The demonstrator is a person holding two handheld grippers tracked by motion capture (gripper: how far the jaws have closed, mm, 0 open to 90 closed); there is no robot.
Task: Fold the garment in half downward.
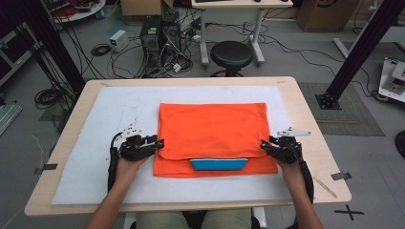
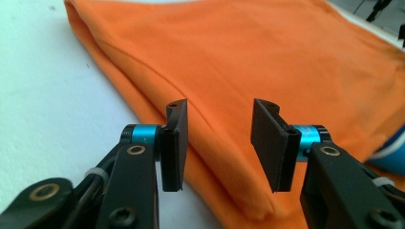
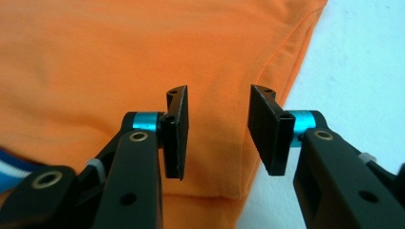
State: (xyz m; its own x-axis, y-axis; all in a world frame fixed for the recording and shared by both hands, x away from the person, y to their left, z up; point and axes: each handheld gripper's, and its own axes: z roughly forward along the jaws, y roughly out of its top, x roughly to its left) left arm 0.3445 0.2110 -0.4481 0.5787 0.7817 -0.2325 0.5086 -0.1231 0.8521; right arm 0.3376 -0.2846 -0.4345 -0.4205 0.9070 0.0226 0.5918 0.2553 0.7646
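Note:
An orange folded garment [image 1: 212,133] lies flat on the white mat [image 1: 95,143]. A blue collar with white stripes [image 1: 218,164] peeks out under its front fold. My left gripper [image 1: 160,143] sits at the garment's left edge, open, its jaws astride the folded edge without pressing it. In the left gripper view the left gripper [image 2: 219,105] frames orange cloth [image 2: 248,52], with the blue collar [image 2: 391,157] at the right. My right gripper [image 1: 263,145] stands open at the garment's right edge. In the right gripper view the right gripper [image 3: 218,90] hovers over the cloth's hem [image 3: 119,47].
The mat covers most of the wooden table [image 1: 310,124]. Beyond the far edge stand a black stool [image 1: 231,55] and a computer tower [image 1: 160,33] among floor cables. Black frame posts rise at both far corners.

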